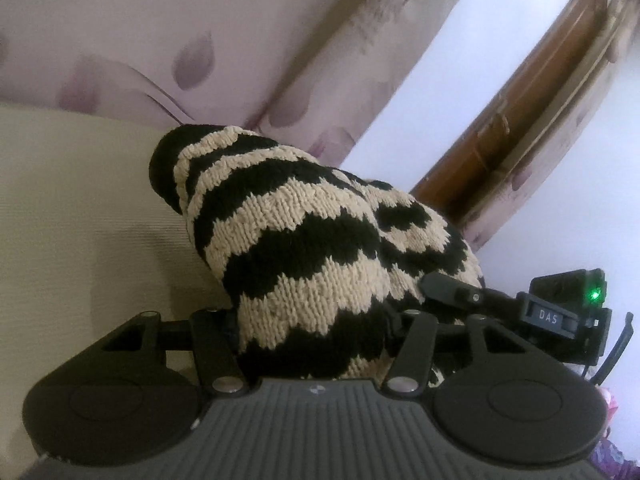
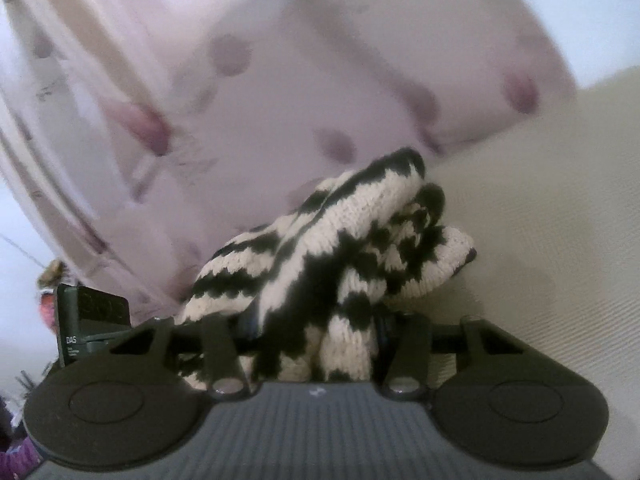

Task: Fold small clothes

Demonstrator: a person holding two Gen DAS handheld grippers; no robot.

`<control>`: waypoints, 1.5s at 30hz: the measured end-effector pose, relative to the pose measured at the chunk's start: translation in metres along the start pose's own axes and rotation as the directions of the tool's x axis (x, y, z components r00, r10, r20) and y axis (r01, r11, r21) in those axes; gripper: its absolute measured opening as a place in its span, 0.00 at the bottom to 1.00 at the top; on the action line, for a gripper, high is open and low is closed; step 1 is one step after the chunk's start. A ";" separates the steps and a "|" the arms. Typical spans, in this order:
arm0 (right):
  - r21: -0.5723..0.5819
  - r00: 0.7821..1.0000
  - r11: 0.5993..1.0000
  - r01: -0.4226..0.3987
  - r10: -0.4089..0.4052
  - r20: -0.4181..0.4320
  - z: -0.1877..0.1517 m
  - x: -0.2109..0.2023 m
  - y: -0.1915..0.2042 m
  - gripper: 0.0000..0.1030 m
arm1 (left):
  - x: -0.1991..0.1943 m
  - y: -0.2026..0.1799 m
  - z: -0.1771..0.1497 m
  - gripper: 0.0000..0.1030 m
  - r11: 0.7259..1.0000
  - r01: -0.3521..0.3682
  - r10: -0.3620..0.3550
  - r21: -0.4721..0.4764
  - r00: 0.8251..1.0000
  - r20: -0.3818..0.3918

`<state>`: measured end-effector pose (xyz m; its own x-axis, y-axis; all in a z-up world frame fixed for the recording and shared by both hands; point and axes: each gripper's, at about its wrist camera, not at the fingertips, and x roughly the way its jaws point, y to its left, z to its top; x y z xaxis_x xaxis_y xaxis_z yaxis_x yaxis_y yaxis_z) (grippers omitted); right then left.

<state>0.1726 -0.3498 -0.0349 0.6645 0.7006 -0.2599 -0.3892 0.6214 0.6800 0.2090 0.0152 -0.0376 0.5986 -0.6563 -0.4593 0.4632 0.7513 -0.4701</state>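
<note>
The left tool is clenched on a knitted garment, its two black fingers pressed into the bunched wool from either side. The right tool grasps the same garment in the same way, with wool filling the gap between its fingers.

The garment is a thick, chunky knit in cream and black, the colours running in wavy, zigzag bands across it. In the left wrist view it rises from the tool as one rounded, bulging mound, ending at the far tip in a solid black edge. In the right wrist view it is more crumpled, folded over itself in several soft layers, with one cream-edged lobe sticking out to the right.

The garment lies against a pale cream, finely ribbed surface. Behind the garment hangs a pale lilac curtain printed with darker purple petal shapes. Right of the garment, in the left wrist view, the other tool's body with a green light is just beside it.
</note>
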 end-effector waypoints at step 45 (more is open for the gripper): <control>-0.399 0.844 0.791 0.464 -0.259 0.470 -0.235 -0.100 0.254 1.00 | -0.233 -0.141 -0.183 1.00 0.686 -0.728 0.569 0.002 0.538 0.621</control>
<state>-0.1429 -0.1800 0.0023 0.9613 0.2657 -0.0730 -0.2535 0.9566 0.1438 -0.1155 0.0495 -0.0028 0.9920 0.1170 -0.0464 -0.1165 0.9931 0.0135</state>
